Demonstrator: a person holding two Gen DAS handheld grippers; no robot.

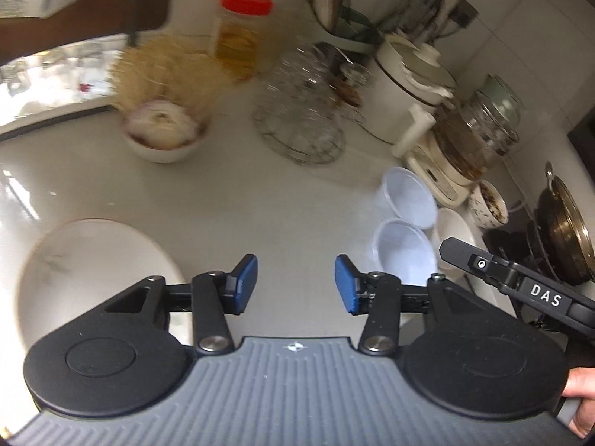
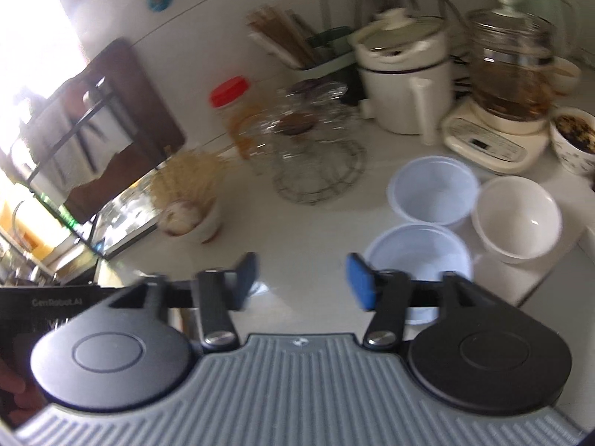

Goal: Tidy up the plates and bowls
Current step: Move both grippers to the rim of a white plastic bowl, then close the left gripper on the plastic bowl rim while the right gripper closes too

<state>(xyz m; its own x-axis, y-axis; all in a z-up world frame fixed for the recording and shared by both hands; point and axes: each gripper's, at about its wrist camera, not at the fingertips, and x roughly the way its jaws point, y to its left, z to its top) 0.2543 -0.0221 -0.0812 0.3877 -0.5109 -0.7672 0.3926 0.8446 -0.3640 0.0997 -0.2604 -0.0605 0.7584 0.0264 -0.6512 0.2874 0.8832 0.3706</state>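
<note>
Both jaws stand apart, nothing between: left gripper (image 1: 296, 284), right gripper (image 2: 303, 281).

White plate (image 1: 93, 271), glazed ceramic, flat on counter (image 1: 290, 204) just left of left jaws. Likely heavy, slick, chip-prone; take at rim.

Two clear plastic bowls (image 2: 420, 260) just right of right jaws, thin-walled; probably light, flexible. Pinch wall lightly.

White ceramic bowl (image 2: 517, 219) further right, touching them. Rigid, smooth.

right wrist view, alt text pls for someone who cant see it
The right gripper hangs open and empty over a white counter. Ahead to its right stand two clear plastic bowls and a white bowl, with a glass kettle behind.
</note>
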